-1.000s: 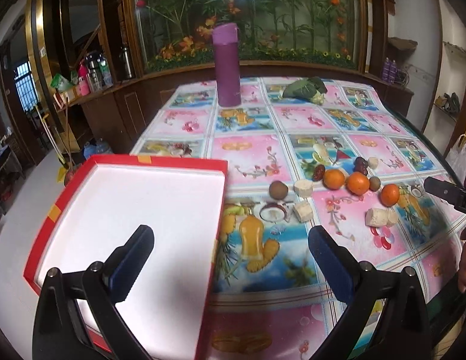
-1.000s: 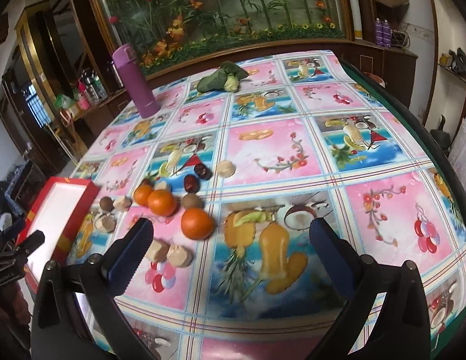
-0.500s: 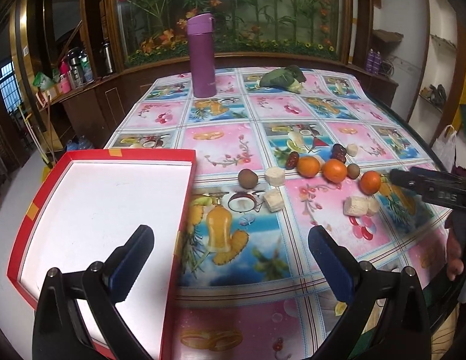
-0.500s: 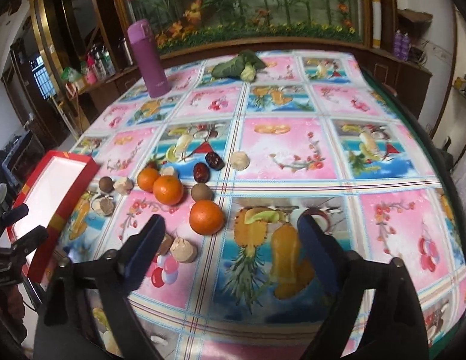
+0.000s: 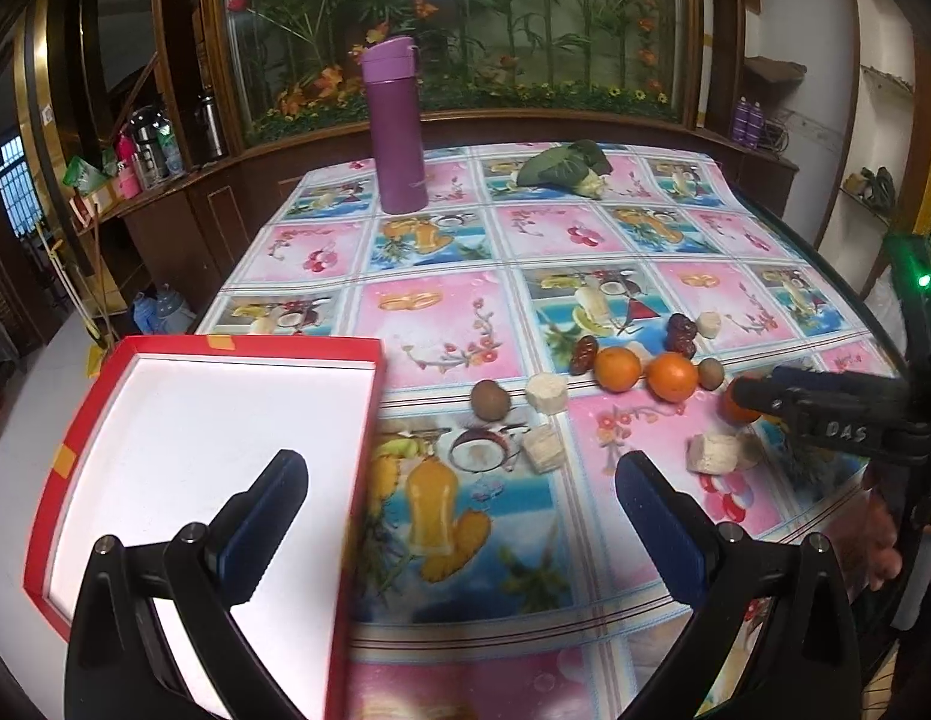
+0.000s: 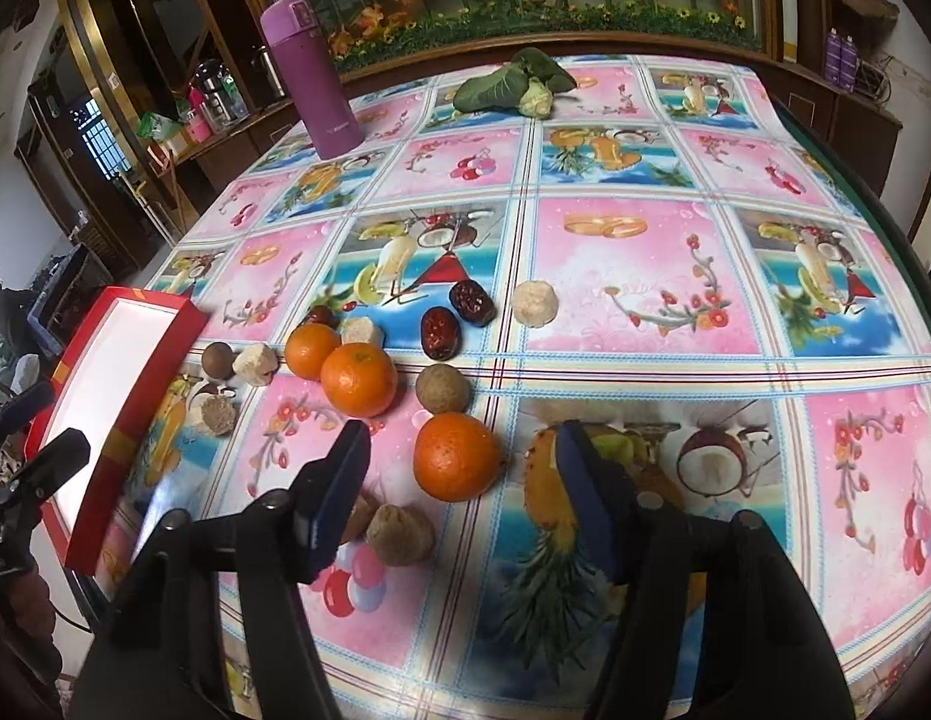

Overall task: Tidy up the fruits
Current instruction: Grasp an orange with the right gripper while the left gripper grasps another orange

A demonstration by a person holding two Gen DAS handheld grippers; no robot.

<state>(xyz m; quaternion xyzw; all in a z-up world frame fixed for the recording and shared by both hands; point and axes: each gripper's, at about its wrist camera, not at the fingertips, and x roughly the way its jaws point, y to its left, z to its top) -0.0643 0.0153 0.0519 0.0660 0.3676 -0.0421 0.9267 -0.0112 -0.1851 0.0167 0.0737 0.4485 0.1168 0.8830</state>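
Three oranges lie on the fruit-print tablecloth among brown round fruits (image 6: 443,388), dark red dates (image 6: 440,333) and pale chunks (image 6: 534,303). My right gripper (image 6: 462,438) straddles the nearest orange (image 6: 456,465); its jaws are closing, and a gap still shows on both sides of the fruit. The other two oranges (image 6: 359,379) sit just beyond. In the left wrist view one right finger (image 5: 783,387) half hides that orange (image 5: 735,411). My left gripper (image 5: 459,480) is open and holds nothing, over the right rim of the red box (image 5: 366,420) with a white inside.
A purple flask (image 5: 398,126) stands at the back of the table, with a leafy vegetable (image 5: 564,168) to its right. The table's dark edge (image 6: 873,192) curves down the right side. A person's hand (image 5: 885,540) shows at the right. Wooden cabinets stand behind.
My right gripper has come down and forward onto the nearest orange while its jaws narrowed around it. My left gripper has drifted rightward, so the red box sits further left in its view.
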